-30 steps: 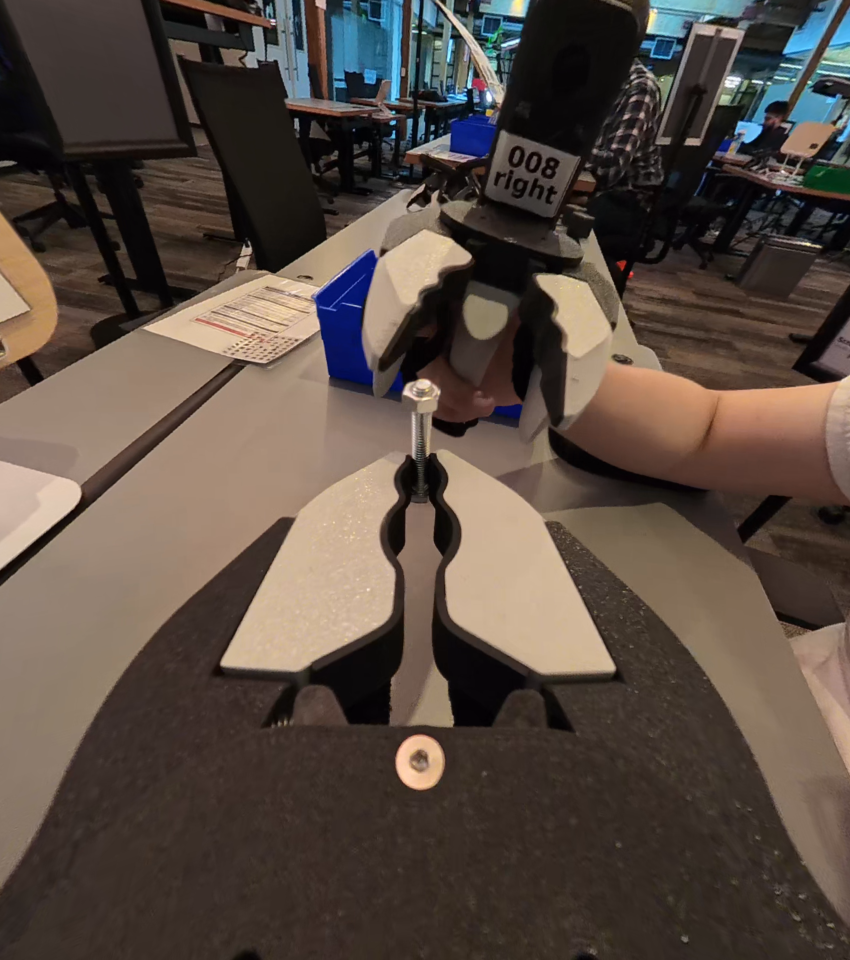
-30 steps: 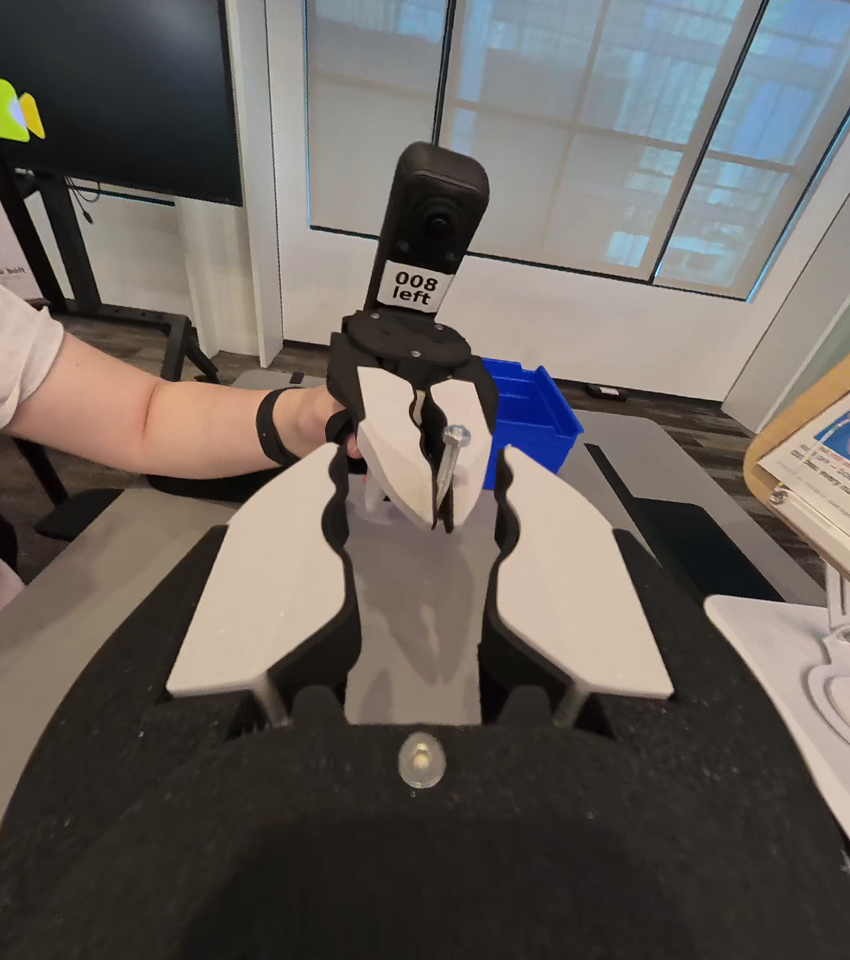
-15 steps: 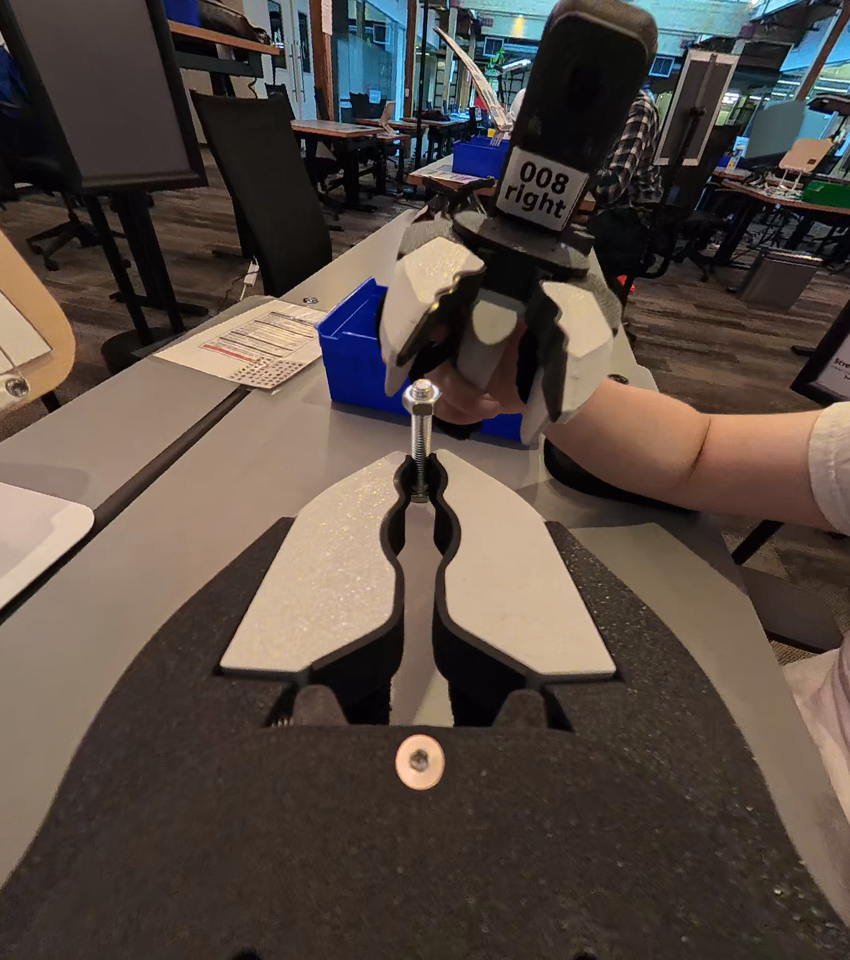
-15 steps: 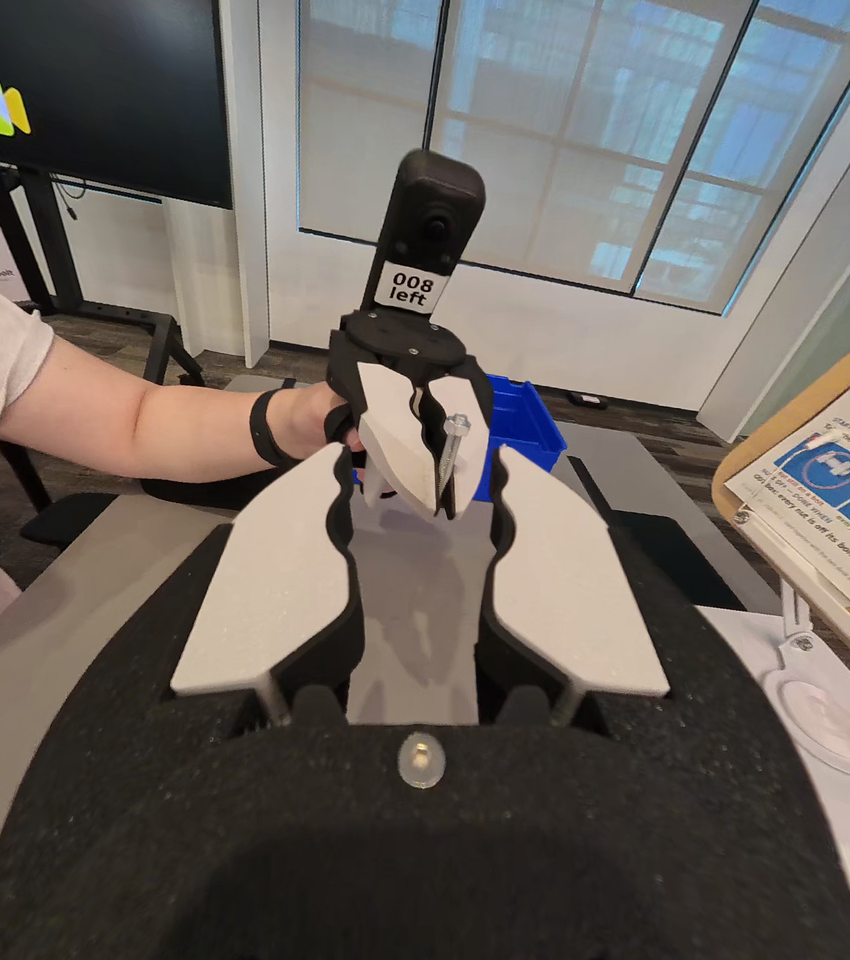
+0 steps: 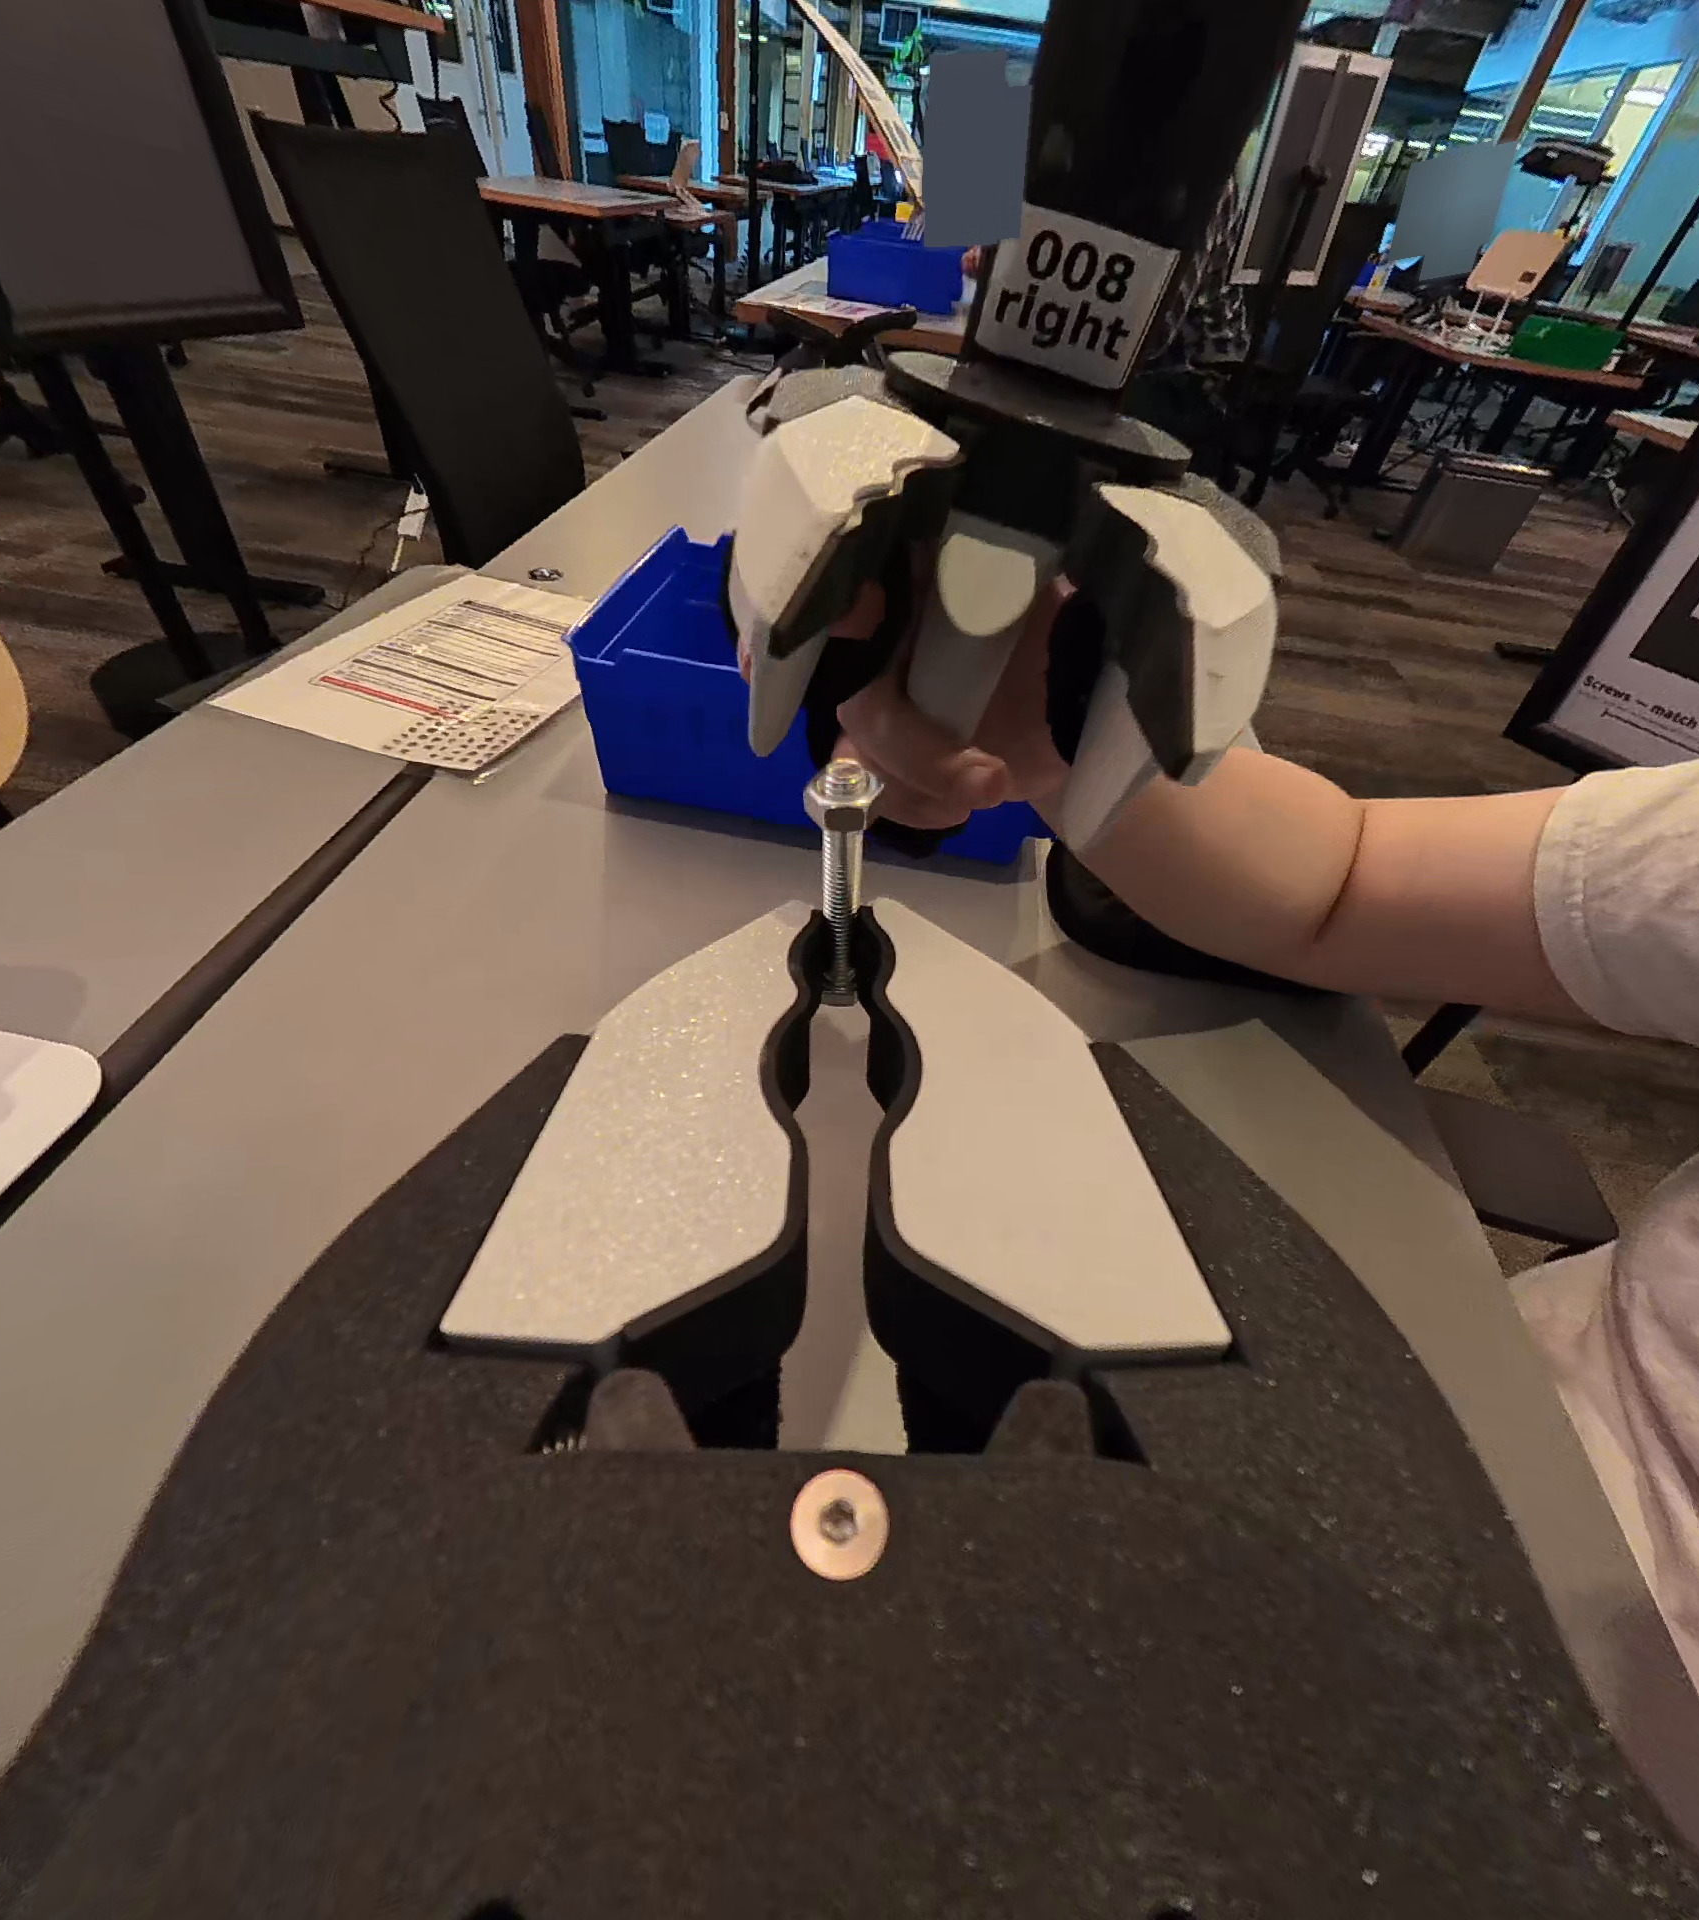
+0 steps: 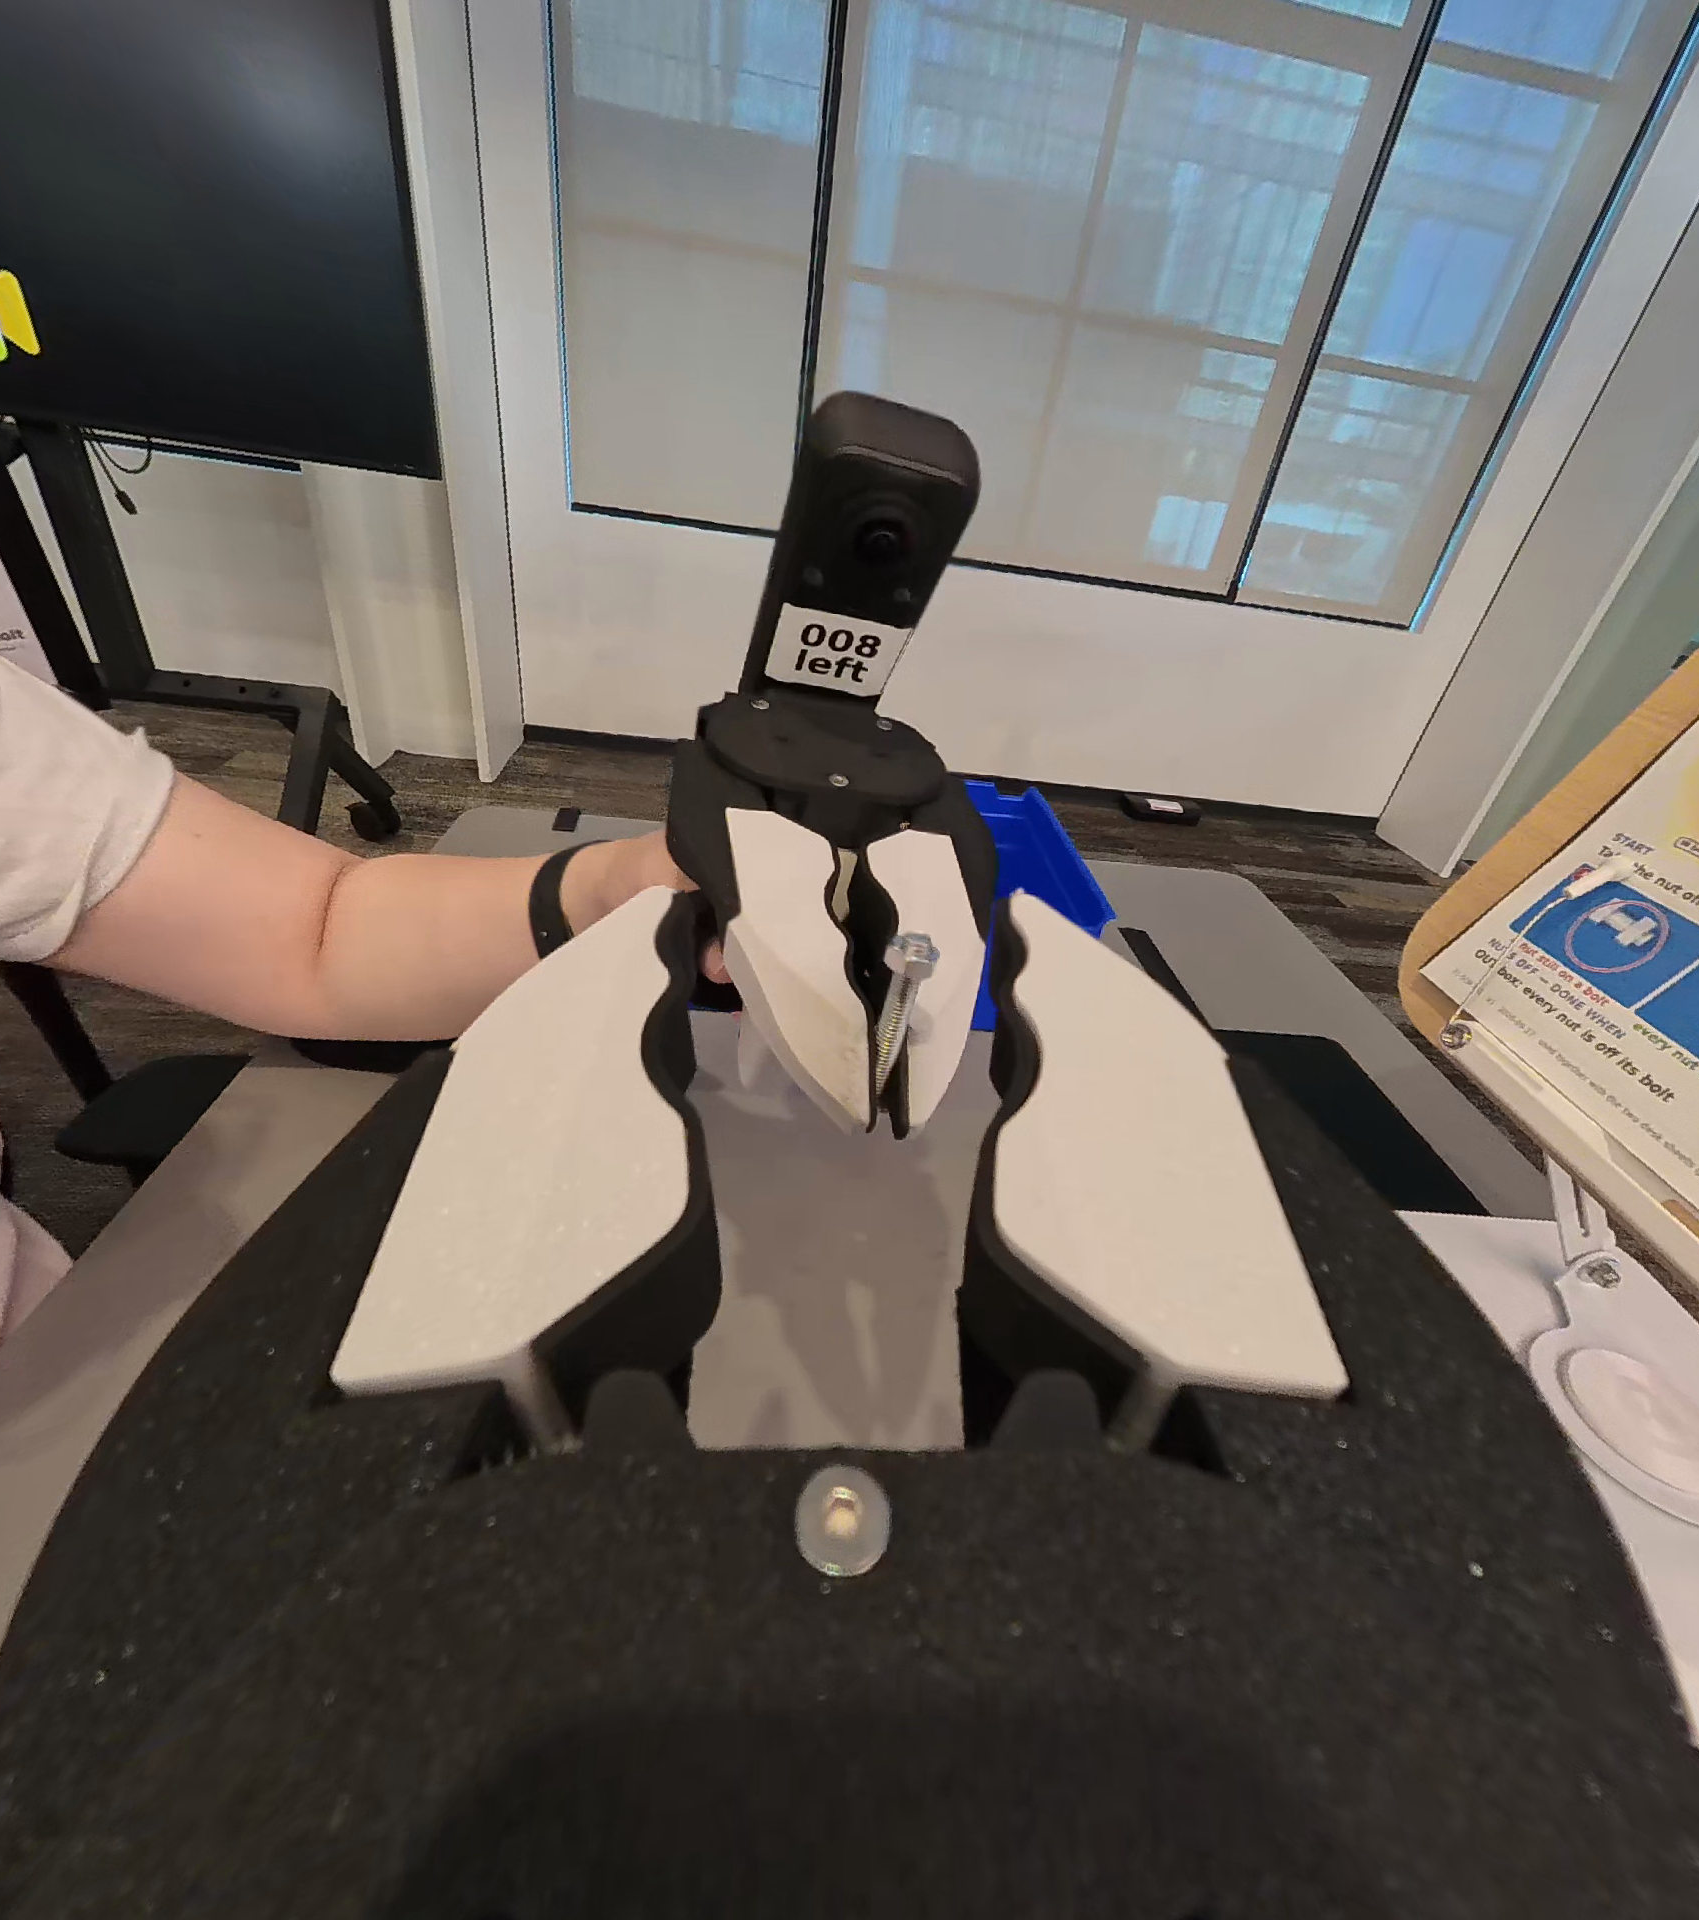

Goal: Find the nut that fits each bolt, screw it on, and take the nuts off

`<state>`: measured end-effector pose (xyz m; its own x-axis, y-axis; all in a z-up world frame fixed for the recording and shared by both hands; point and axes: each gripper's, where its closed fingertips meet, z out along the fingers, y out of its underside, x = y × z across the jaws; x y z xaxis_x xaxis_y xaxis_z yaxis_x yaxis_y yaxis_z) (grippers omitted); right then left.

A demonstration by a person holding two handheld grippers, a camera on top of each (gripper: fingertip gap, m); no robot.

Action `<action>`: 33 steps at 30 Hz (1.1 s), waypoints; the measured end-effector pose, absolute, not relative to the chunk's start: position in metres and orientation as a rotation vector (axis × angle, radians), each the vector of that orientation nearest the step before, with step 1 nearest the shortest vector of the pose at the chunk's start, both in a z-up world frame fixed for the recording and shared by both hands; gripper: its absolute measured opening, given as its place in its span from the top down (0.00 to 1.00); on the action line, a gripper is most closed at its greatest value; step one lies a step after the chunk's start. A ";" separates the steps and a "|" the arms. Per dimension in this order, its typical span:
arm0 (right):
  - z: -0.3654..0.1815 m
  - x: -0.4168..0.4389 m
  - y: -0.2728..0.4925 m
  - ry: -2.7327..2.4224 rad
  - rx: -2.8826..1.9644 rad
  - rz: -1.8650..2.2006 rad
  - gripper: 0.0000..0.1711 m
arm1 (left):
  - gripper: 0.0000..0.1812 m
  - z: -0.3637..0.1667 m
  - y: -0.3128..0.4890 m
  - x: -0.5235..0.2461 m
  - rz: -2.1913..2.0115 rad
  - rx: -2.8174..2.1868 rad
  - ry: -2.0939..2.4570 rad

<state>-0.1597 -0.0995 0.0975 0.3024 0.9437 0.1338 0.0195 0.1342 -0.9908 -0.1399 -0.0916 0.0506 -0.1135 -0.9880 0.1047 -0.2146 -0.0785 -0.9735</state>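
My left gripper [image 5: 840, 935] is shut on a silver bolt [image 5: 839, 883] and holds it upright above the grey table [image 5: 409, 987]. A hex nut [image 5: 841, 805] sits at the bolt's top end. My right gripper [image 5: 933, 784] is open and empty, facing the left one, with its fingers just above and behind the nut. In the right wrist view, my right gripper [image 6: 837, 914] stands open on both sides of the left gripper [image 6: 876, 1122], which holds the bolt [image 6: 899, 1013] tilted with the nut [image 6: 912, 948] on top.
A blue bin [image 5: 679, 686] stands behind the grippers and also shows in the right wrist view [image 6: 1042, 862]. A printed sheet [image 5: 450, 675] lies left of it. An instruction board [image 6: 1655, 987] on a white stand base [image 6: 1603, 1403] stands at one side. Chairs and desks are beyond. Tip to tip, the grippers are about 5 centimetres apart.
The right gripper has risen slightly relative to the nut and stays open. The left gripper still holds the bolt upright.
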 end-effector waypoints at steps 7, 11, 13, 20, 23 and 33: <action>0.089 -0.168 -0.098 -1.035 -1.262 0.857 0.63 | 0.98 0.049 -0.095 -0.143 -1.286 -1.350 1.445; 0.086 -0.175 -0.099 -1.028 -1.260 0.889 0.61 | 0.98 0.051 -0.098 -0.143 -1.257 -1.333 1.460; 0.083 -0.179 -0.099 -1.029 -1.260 0.895 0.61 | 0.98 0.051 -0.099 -0.143 -1.263 -1.326 1.461; 0.077 -0.189 -0.105 -1.081 -1.249 0.893 0.59 | 0.98 0.048 -0.095 -0.141 -1.235 -1.348 1.446; 0.078 -0.185 -0.102 -1.080 -1.255 0.851 0.59 | 0.98 0.050 -0.088 -0.145 -1.227 -1.364 1.417; 0.080 -0.184 -0.102 -1.061 -1.252 0.876 0.59 | 0.98 0.053 -0.097 -0.144 -1.251 -1.324 1.450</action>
